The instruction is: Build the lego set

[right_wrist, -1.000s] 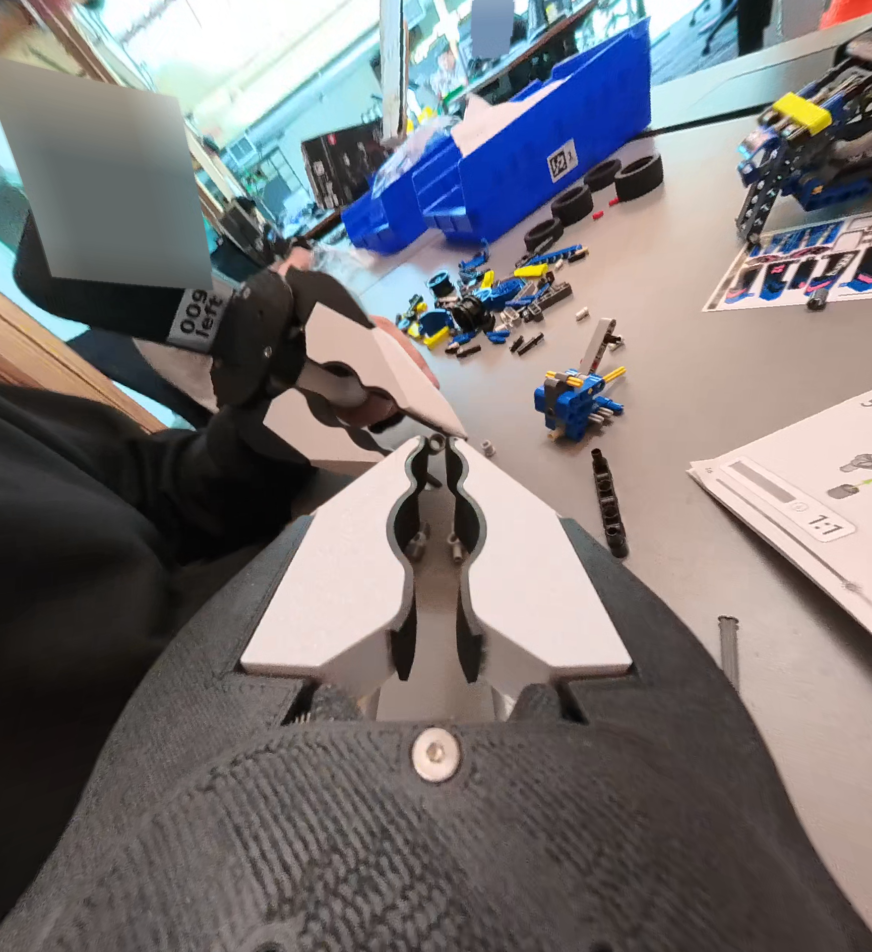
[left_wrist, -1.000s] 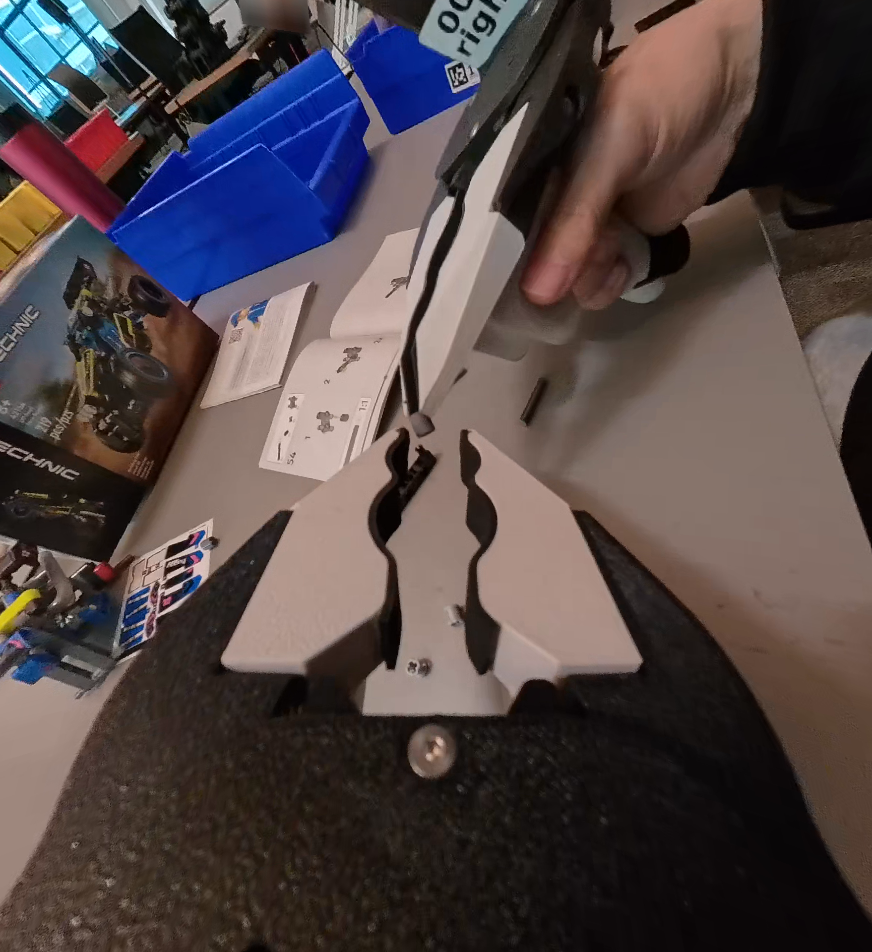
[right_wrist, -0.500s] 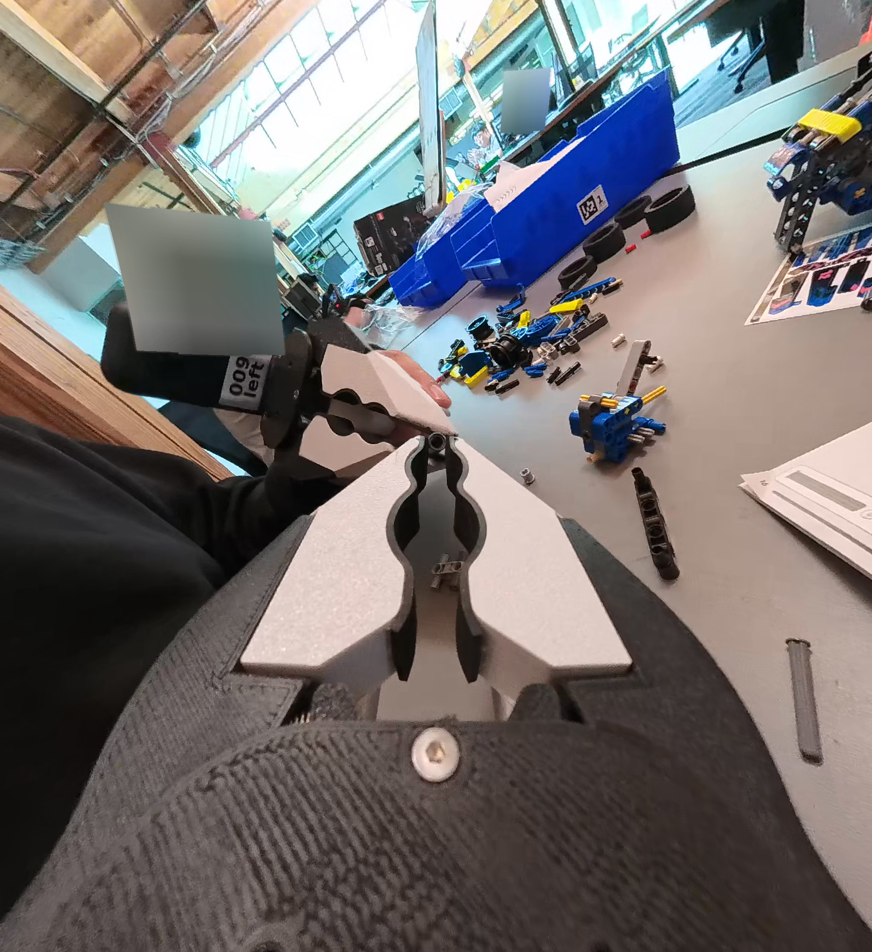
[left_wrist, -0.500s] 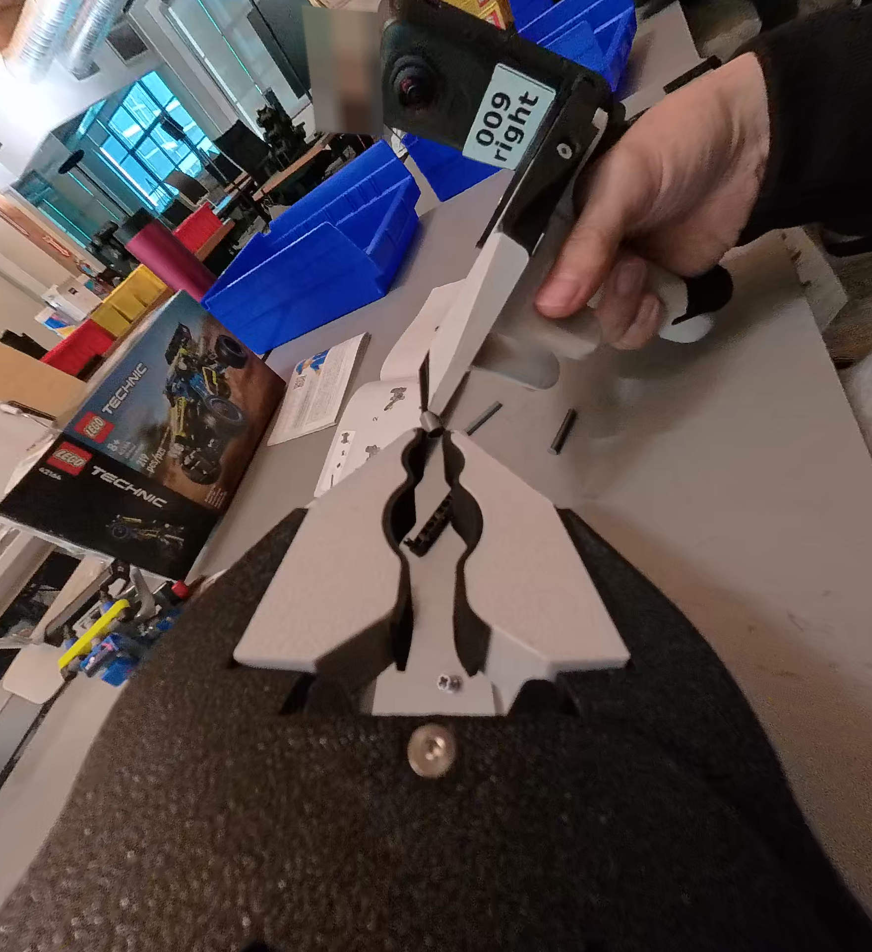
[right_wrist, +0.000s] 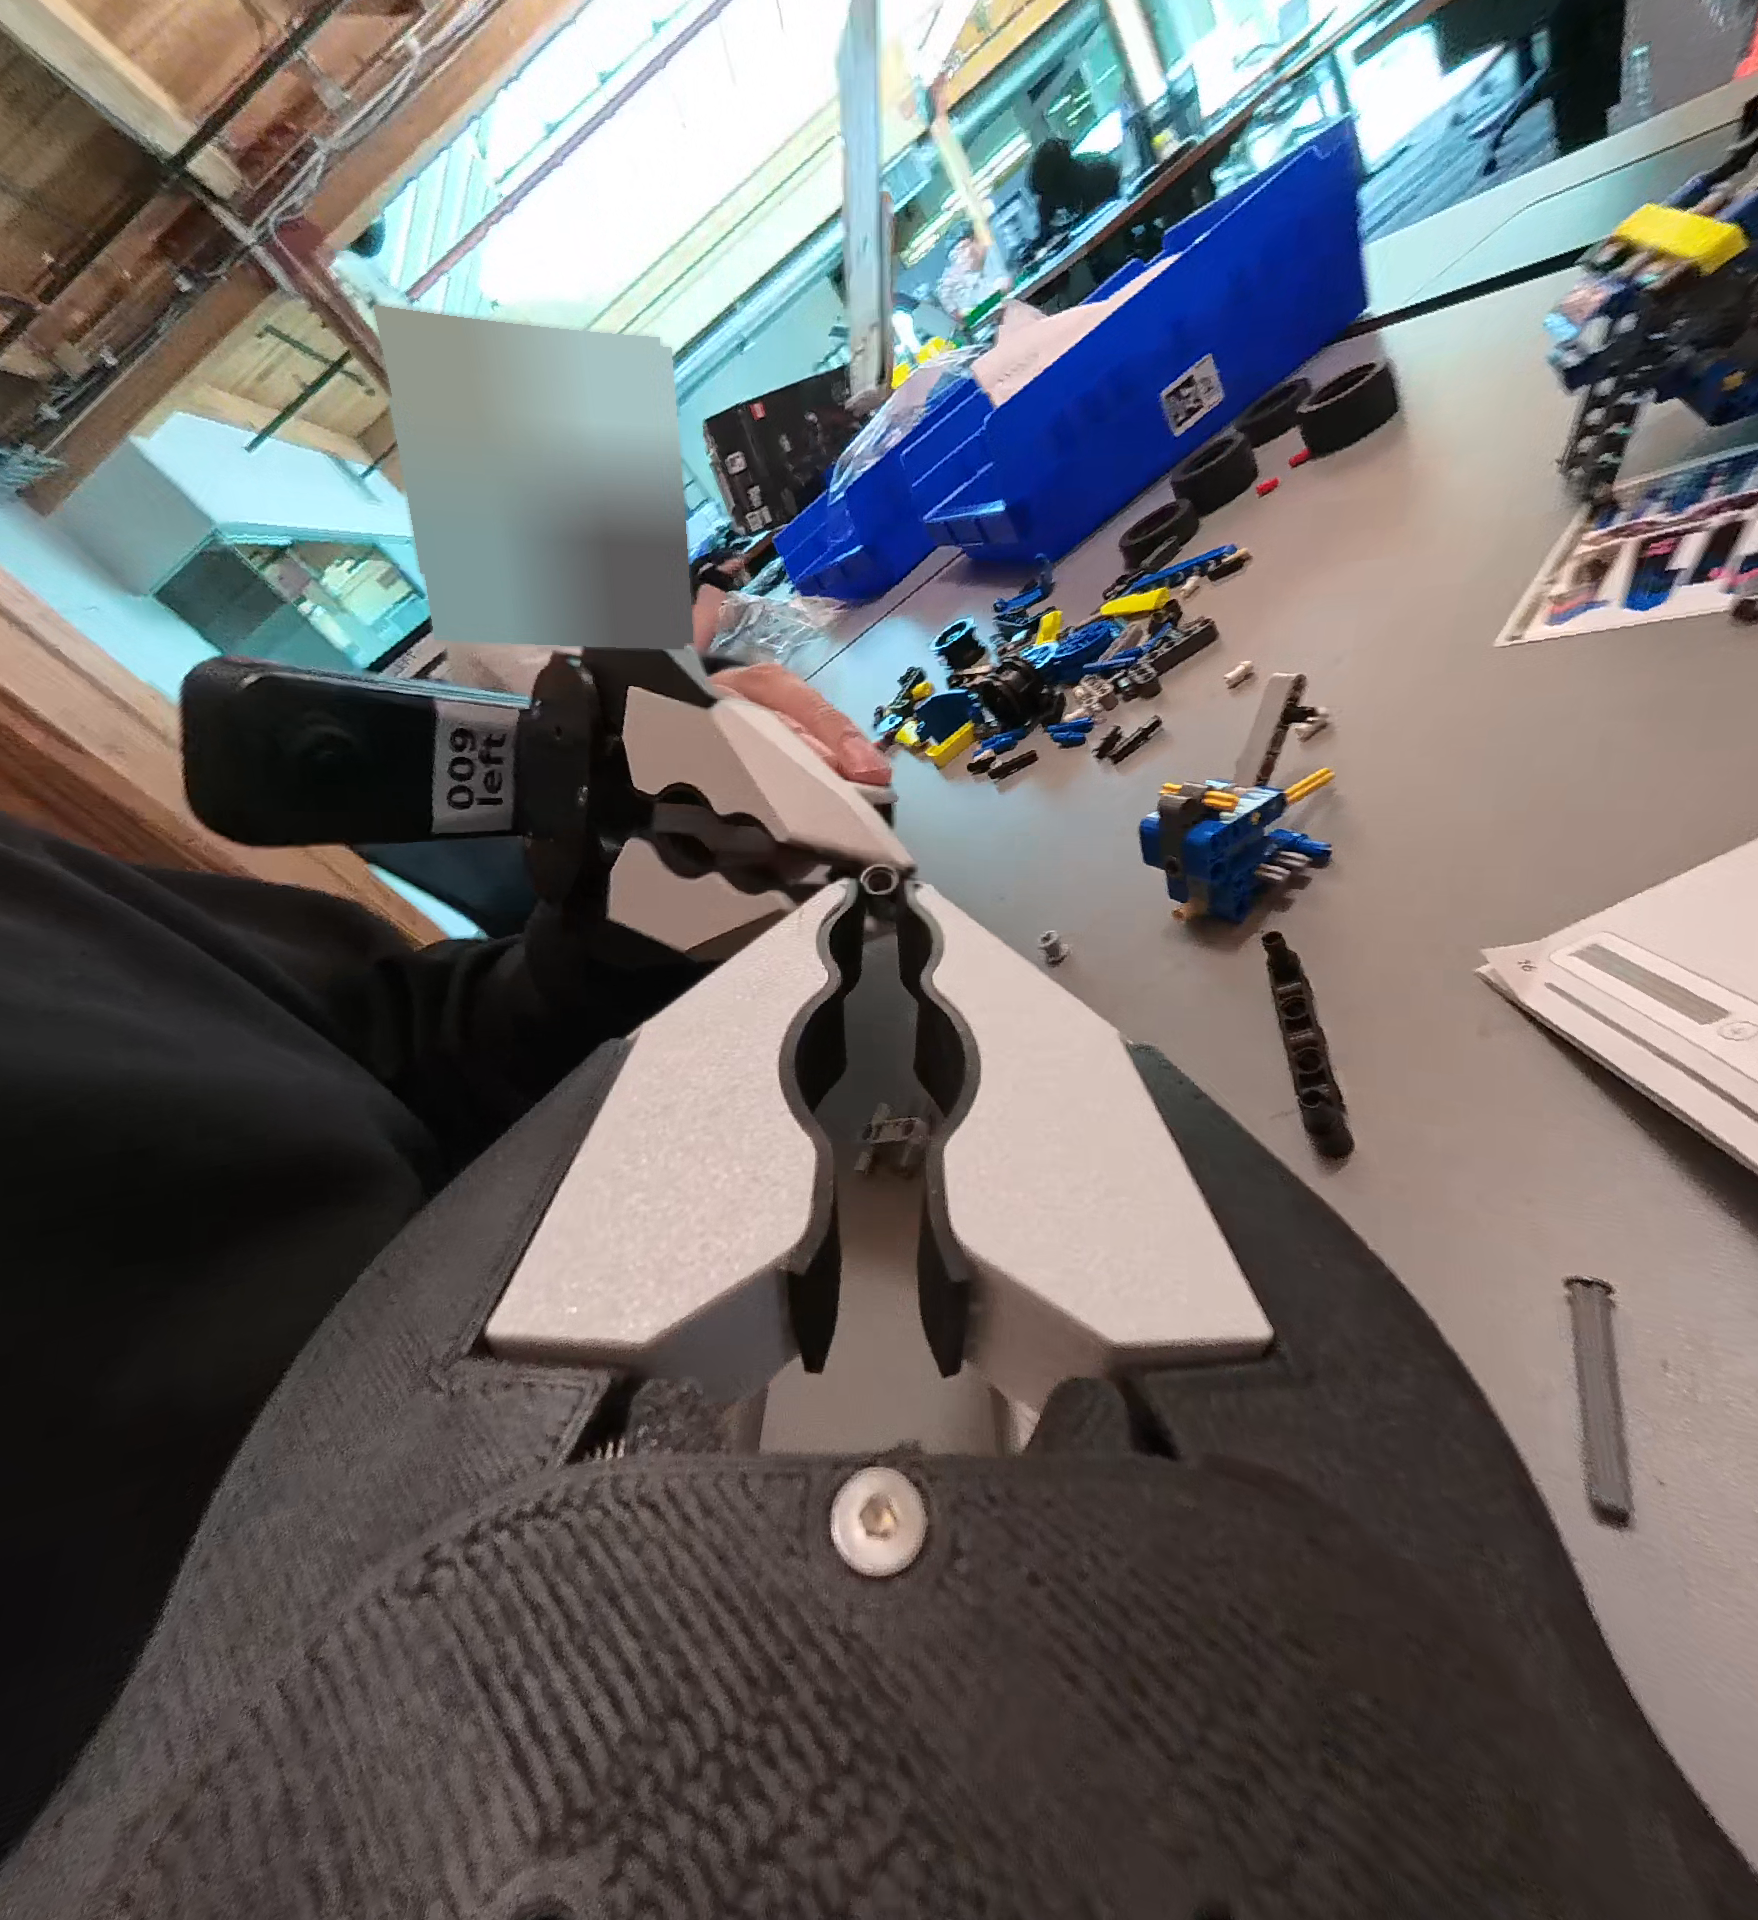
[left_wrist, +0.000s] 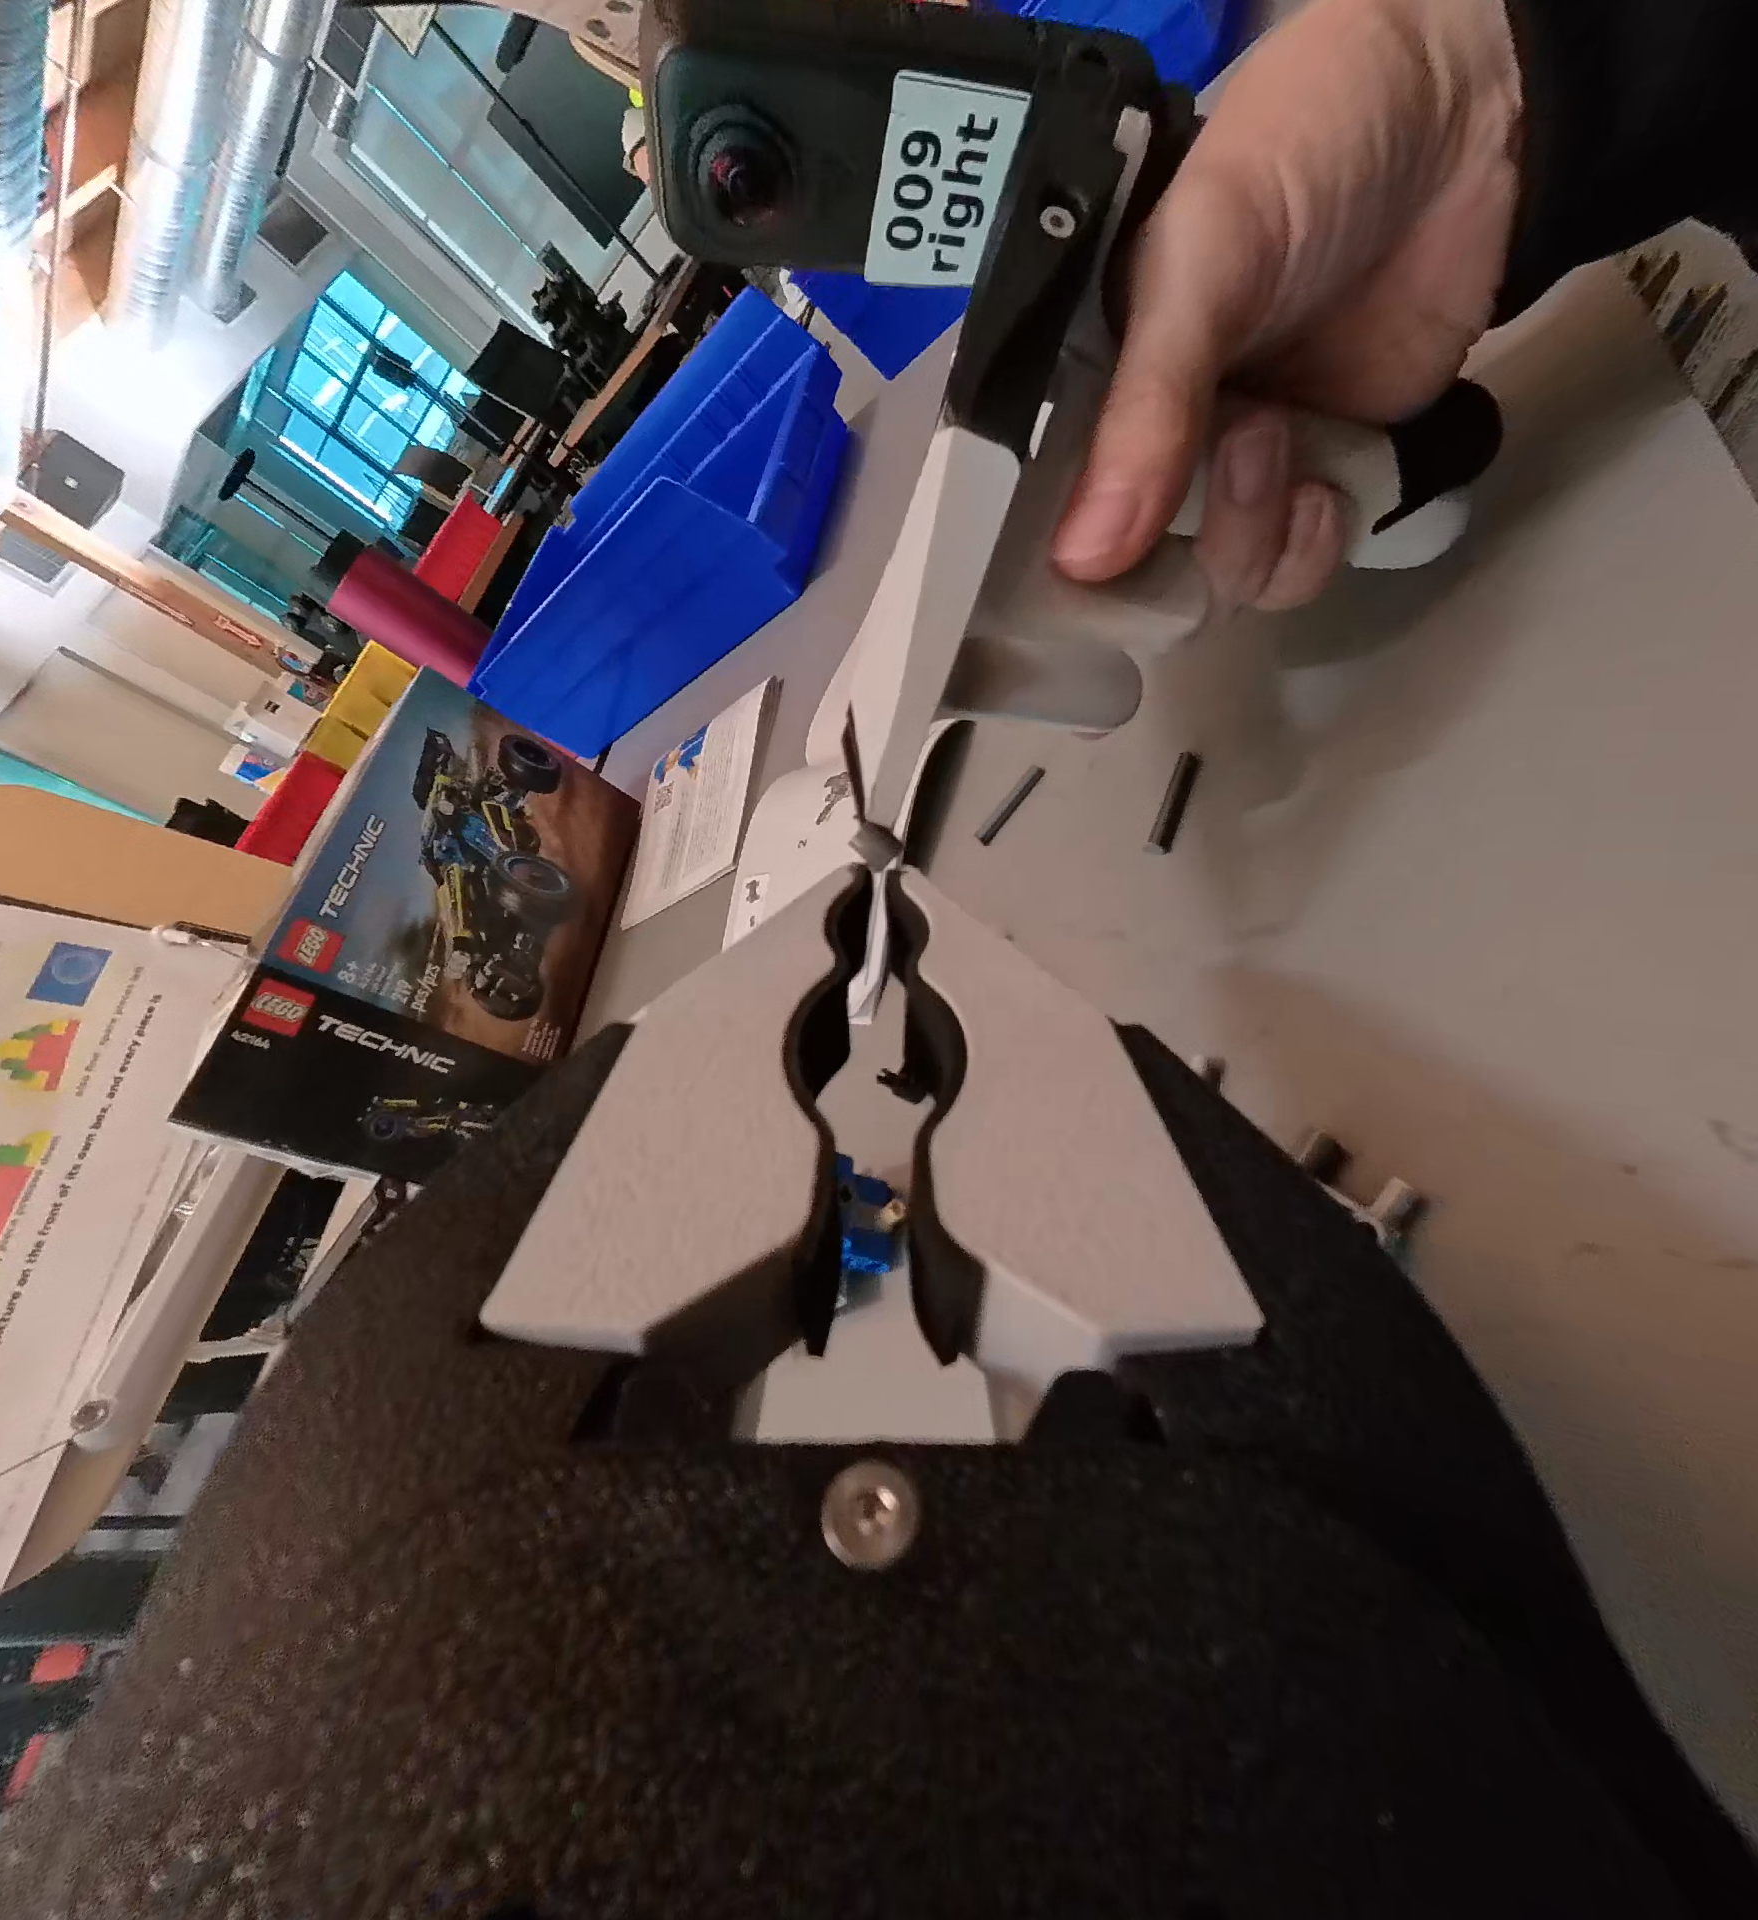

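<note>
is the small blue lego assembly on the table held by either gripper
No, the small blue assembly sits free on the grey table, apart from the right gripper and left gripper, whose tips meet nearer the camera.

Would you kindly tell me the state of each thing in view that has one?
Left gripper: shut, tips together.
Right gripper: shut on small grey piece.
Instruction booklet: open, lying flat.
Lego box: lying flat.
Blue vehicle: partly built.
Loose tyres: unmounted, on table.
</note>
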`<control>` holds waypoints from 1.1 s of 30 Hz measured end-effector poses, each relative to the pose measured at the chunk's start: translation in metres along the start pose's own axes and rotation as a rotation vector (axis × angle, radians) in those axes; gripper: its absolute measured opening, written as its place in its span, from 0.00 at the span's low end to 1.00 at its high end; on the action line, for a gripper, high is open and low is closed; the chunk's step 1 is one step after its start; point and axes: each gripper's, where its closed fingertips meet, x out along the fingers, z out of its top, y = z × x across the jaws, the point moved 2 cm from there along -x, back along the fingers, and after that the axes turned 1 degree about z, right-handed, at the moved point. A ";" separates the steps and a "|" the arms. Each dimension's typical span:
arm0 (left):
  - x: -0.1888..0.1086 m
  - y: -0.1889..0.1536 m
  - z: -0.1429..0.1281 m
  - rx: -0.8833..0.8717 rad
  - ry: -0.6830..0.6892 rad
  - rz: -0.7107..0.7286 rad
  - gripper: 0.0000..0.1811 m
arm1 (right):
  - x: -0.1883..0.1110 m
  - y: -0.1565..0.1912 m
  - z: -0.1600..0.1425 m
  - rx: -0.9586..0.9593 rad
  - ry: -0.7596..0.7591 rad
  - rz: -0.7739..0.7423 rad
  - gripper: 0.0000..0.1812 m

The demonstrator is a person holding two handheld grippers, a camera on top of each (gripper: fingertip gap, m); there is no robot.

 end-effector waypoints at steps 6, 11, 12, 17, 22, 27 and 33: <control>-0.001 0.005 0.008 -0.125 -0.051 0.036 0.09 | -0.001 0.001 0.008 0.091 -0.091 0.037 0.02; -0.002 0.013 0.012 -0.162 -0.045 0.105 0.05 | 0.006 0.008 0.010 0.119 -0.133 0.077 0.02; -0.003 0.014 0.013 -0.165 -0.050 0.117 0.05 | 0.006 0.008 0.011 0.124 -0.142 0.083 0.02; -0.006 0.019 0.014 -0.181 -0.053 0.169 0.05 | 0.004 0.011 0.017 0.126 -0.183 0.096 0.02; -0.009 0.022 0.018 -0.151 -0.062 0.212 0.02 | 0.004 0.014 0.020 0.125 -0.196 0.109 0.02; -0.010 0.020 0.019 -0.119 -0.074 0.198 0.03 | 0.004 0.015 0.018 0.108 -0.183 0.109 0.02; -0.012 0.019 0.016 -0.044 -0.043 0.186 0.02 | 0.005 0.015 0.015 0.073 -0.150 0.093 0.01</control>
